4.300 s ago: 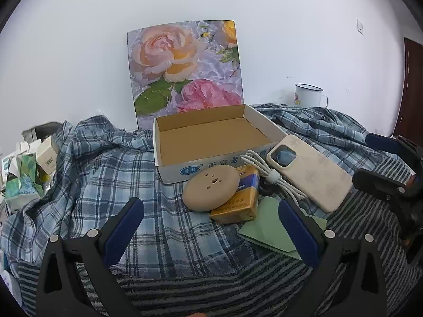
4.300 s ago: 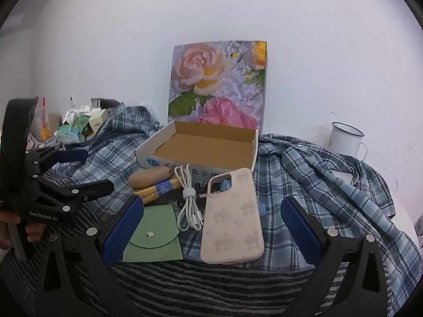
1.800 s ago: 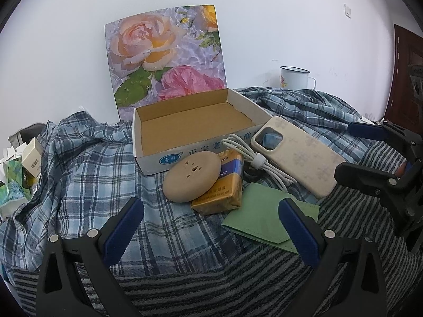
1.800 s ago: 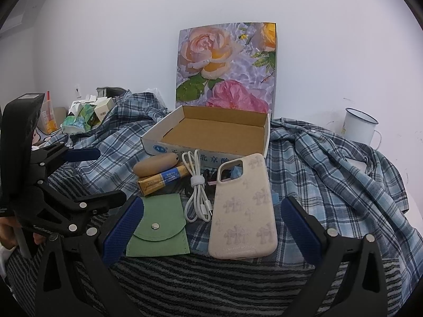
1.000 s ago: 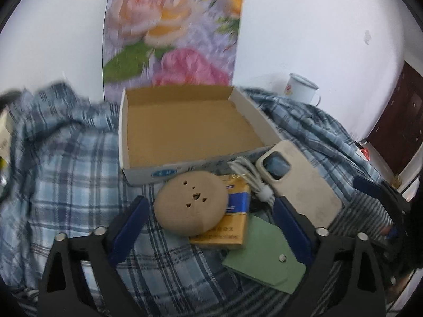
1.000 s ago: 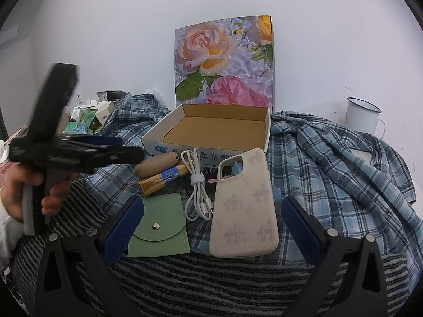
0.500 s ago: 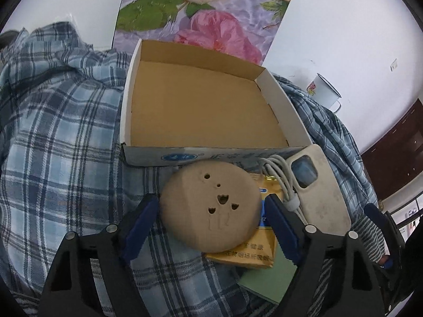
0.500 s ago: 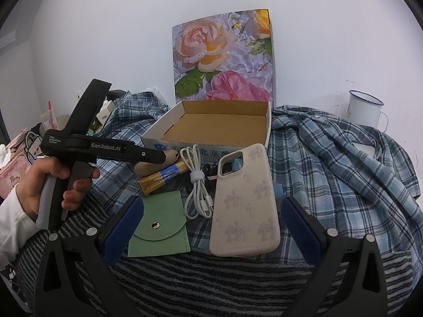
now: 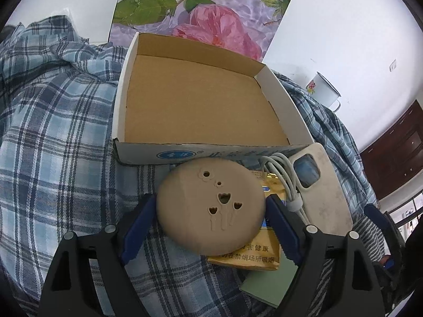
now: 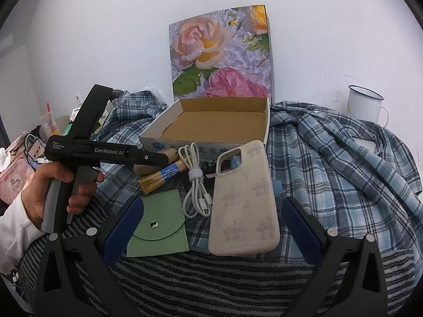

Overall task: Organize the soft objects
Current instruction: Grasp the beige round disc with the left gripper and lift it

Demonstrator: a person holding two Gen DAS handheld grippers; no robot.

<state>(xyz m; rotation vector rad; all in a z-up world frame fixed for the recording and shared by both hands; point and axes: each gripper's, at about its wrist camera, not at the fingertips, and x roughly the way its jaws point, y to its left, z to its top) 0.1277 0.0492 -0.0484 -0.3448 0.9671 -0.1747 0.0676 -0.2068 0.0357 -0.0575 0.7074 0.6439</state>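
In front of the open cardboard box (image 9: 201, 111), the left gripper (image 9: 211, 211) straddles the tan round pouch (image 9: 211, 206), jaws spread, pads just beside its edges. Nearer the right, the right gripper (image 10: 211, 227) hangs spread over the phone case (image 10: 246, 203).

"GenRobot.AI" stands in white on the side of the left gripper (image 10: 156, 158), with a small unreadable label beside it; the yellow packet (image 9: 253, 253) bears Chinese characters, "害健康" among them; the cardboard box (image 9: 185, 155) front carries blue Chinese print, too cut off to read.
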